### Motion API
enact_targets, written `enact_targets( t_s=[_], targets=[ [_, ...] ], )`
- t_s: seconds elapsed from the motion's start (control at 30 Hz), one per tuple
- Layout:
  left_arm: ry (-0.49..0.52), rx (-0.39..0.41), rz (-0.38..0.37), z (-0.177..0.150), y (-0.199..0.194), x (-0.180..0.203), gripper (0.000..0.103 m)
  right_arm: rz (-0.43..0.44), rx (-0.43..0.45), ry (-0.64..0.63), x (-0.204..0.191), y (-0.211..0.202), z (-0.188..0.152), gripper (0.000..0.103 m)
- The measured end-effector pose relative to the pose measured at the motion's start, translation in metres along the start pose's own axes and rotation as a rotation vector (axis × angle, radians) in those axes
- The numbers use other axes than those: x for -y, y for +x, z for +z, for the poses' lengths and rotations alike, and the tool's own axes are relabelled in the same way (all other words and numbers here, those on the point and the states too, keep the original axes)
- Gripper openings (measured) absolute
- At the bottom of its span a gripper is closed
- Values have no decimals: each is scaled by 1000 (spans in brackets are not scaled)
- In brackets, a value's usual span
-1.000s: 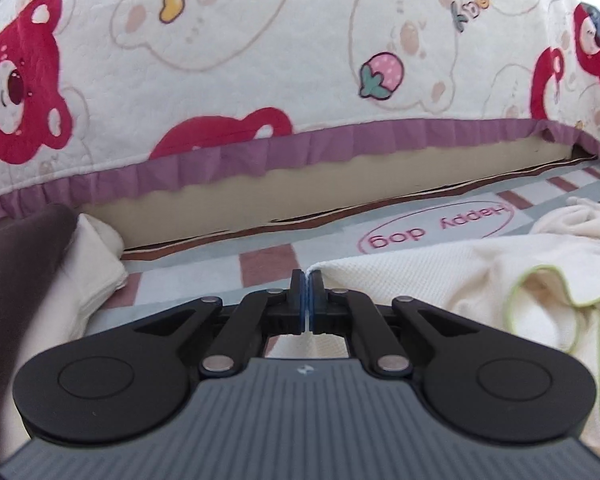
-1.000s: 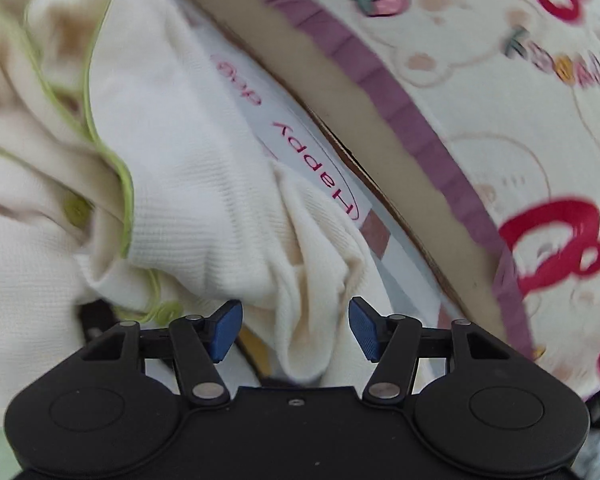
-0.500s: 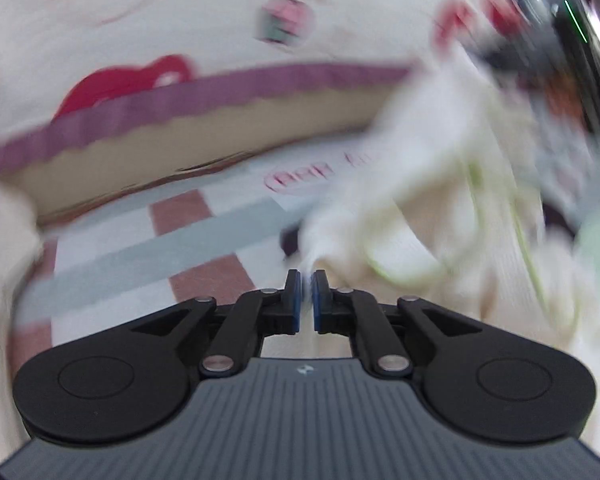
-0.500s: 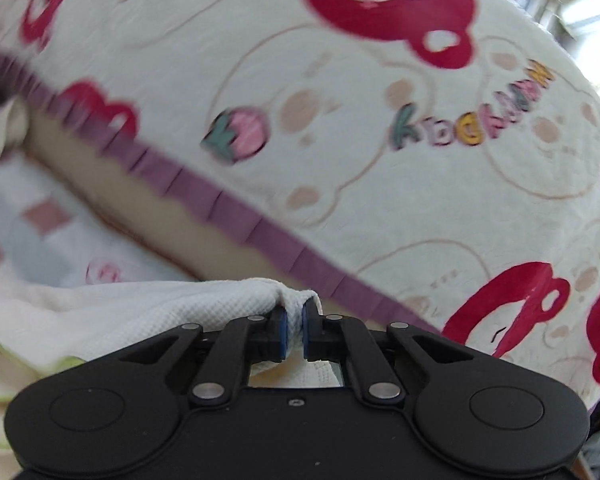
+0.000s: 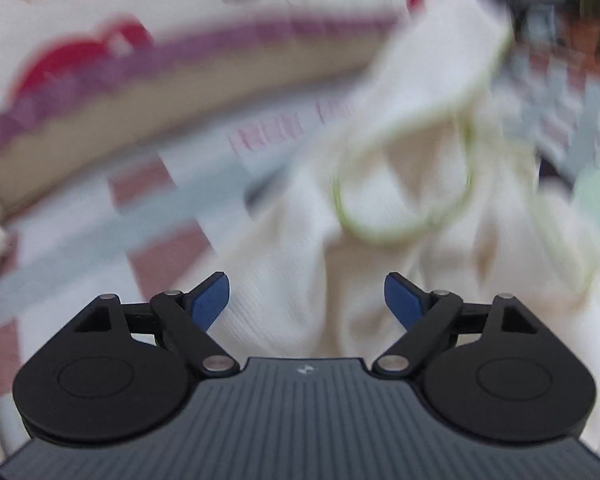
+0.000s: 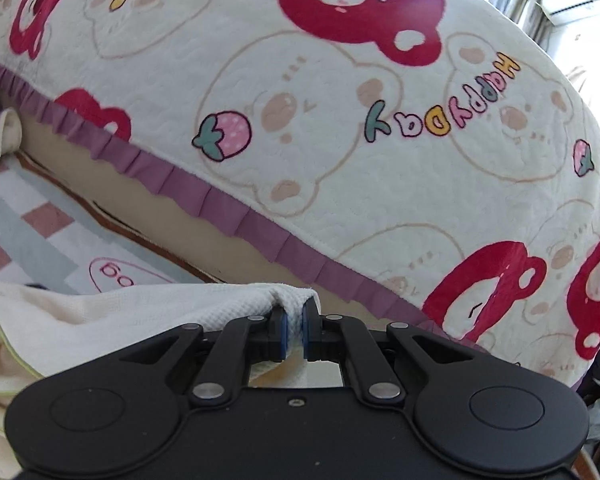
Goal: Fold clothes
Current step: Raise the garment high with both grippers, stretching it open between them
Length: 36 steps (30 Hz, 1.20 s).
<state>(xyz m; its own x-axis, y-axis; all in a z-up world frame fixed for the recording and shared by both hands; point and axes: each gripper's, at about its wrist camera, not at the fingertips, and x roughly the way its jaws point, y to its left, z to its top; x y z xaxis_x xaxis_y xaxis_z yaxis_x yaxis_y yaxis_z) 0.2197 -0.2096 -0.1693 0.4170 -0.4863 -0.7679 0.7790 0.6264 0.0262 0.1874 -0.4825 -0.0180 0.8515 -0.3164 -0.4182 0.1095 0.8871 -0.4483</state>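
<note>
Right claw (image 6: 294,330) pinching cream garment (image 6: 112,316) edge; left claw (image 5: 307,300) opening over garment, gripping nothing

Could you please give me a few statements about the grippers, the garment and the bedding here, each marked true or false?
1. The right gripper pinches a fold of the cream garment. True.
2. The left gripper is clamped on the garment. False: its jaws are opening, and the blue pads stand apart, with cloth lying between them unpressed.
3. The garment's edge has light green trim. True.
4. The bear-print quilt has a blue ruffle. False: the ruffle is purple.
5. The checked sheet is covered completely by the garment. False: part of it shows.
</note>
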Motion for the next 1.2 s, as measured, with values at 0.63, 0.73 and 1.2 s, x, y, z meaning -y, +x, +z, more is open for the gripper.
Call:
enact_targets(
  t_s=[0.63,0.73,1.2],
  targets=[
    [-534,73,-80,-18,-37,-102,20,219,-164,215,2,86,8,7],
    [-515,29,-44,-20,-39,-104,40,183,-155,222,2,87,11,7],
    [-369,-16,41,-23,-15,-77,63,189,-220,231,-1,98,-22,8]
  ],
)
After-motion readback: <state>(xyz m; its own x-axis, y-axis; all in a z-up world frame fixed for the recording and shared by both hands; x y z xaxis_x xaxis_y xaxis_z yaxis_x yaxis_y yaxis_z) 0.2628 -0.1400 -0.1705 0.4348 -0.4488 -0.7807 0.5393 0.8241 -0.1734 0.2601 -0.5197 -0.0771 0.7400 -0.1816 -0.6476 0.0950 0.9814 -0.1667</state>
